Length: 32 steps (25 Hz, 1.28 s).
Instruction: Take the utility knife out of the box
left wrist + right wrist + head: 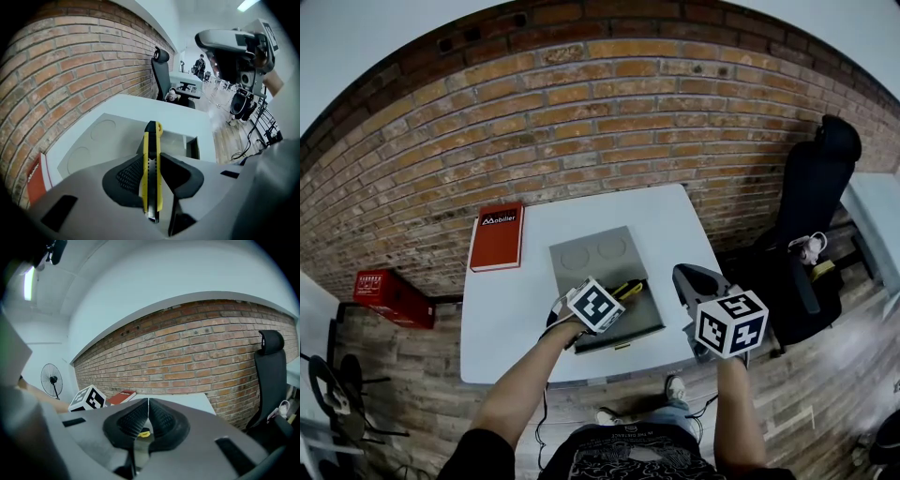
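Yellow knife (152, 136) sits clamped in your left gripper (152, 164), just above the box (623, 338).
Your right gripper (148, 404) is closed and empty; you likely only need to carry the knife clear.

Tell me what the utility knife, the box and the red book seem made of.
Utility knife: yellow plastic shell, slightly glossy, with a dark slider track down the middle.
Box: matte grey, with moulded circles in the lid; likely plastic or card.
Red book: smooth printed cover, probably card.
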{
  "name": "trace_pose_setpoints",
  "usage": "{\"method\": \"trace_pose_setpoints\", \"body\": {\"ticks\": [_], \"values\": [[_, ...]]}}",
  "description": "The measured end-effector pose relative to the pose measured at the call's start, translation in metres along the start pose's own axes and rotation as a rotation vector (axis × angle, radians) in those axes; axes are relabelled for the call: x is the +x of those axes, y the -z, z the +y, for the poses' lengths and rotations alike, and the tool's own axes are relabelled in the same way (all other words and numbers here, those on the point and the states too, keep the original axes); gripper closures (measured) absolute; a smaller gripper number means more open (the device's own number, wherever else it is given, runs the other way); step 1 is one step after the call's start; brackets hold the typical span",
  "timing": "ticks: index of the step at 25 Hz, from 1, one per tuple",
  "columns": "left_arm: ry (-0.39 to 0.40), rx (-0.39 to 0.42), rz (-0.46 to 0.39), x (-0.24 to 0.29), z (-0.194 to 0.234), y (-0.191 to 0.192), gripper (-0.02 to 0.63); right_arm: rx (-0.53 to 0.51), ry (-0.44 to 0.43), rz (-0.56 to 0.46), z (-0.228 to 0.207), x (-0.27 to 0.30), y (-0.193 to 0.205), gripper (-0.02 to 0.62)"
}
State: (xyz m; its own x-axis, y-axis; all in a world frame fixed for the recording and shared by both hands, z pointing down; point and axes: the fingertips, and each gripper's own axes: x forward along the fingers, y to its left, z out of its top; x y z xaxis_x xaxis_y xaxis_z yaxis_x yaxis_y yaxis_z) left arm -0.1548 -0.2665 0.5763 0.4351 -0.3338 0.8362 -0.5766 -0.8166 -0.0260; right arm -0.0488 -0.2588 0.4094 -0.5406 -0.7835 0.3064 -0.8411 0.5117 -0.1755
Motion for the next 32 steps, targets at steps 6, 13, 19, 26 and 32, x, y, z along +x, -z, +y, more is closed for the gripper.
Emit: {"method": "trace_pose_setpoints", "body": {"ticks": [6,13,19,26,32], "values": [[-0.074,0.019,-0.066,-0.023,0.015,-0.021,0.479,-0.016,-0.005,-0.001,0.004,0.003,-0.005,0.574],[-0.115,-0.04,-0.173,-0.054,0.03,-0.041,0.477,-0.026,-0.013,-0.016,0.009,0.007,-0.014,0.574],[-0.177,-0.092,-0.27,-0.086,0.052,-0.054,0.477,-0.057,-0.012,-0.036,0.011,0.007,-0.026,0.575],[-0.252,-0.121,-0.353,-0.125,0.07,-0.06,0.477,-0.085,-0.013,-0.069,0.016,0.004,-0.045,0.575],[-0.322,-0.174,-0.46,-0.162,0.082,-0.064,0.477,-0.11,-0.03,-0.092,0.026,0.004,-0.056,0.575]]}}
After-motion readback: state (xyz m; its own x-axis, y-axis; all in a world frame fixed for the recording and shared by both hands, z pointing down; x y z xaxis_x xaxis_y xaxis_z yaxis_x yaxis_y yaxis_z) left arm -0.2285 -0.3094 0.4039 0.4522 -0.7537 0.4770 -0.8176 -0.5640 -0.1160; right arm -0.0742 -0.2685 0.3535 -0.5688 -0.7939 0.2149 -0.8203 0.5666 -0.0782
